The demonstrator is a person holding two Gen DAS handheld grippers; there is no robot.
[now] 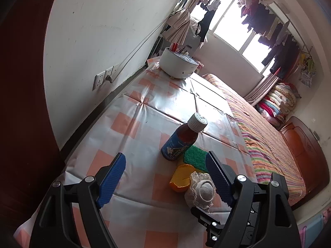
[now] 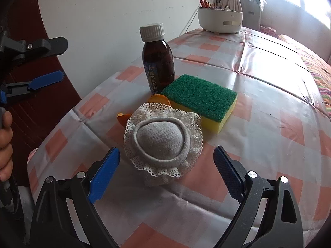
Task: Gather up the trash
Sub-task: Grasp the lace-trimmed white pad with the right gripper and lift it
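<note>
On the checked tablecloth (image 2: 269,113) stand a brown medicine bottle (image 2: 158,62) with a white cap, a green-and-yellow sponge (image 2: 199,95), pieces of orange peel (image 2: 159,100) and a grey, lace-trimmed cloth ball (image 2: 161,138). My right gripper (image 2: 166,149) is open wide, its blue pads either side of the cloth ball's near edge without touching it. The left wrist view shows my left gripper (image 1: 164,155) open just short of the bottle (image 1: 180,142), with the peel (image 1: 182,177), cloth ball (image 1: 201,190) and sponge (image 1: 194,157) by its right pad. It also shows at the right view's left edge, as the left gripper (image 2: 64,60).
A white round holder (image 2: 220,19) with utensils stands at the table's far end by the wall. A striped bed (image 1: 269,140) runs along the table's right side. Dark red wood (image 1: 20,103) lies to the left. A hand (image 2: 5,136) grips the left tool.
</note>
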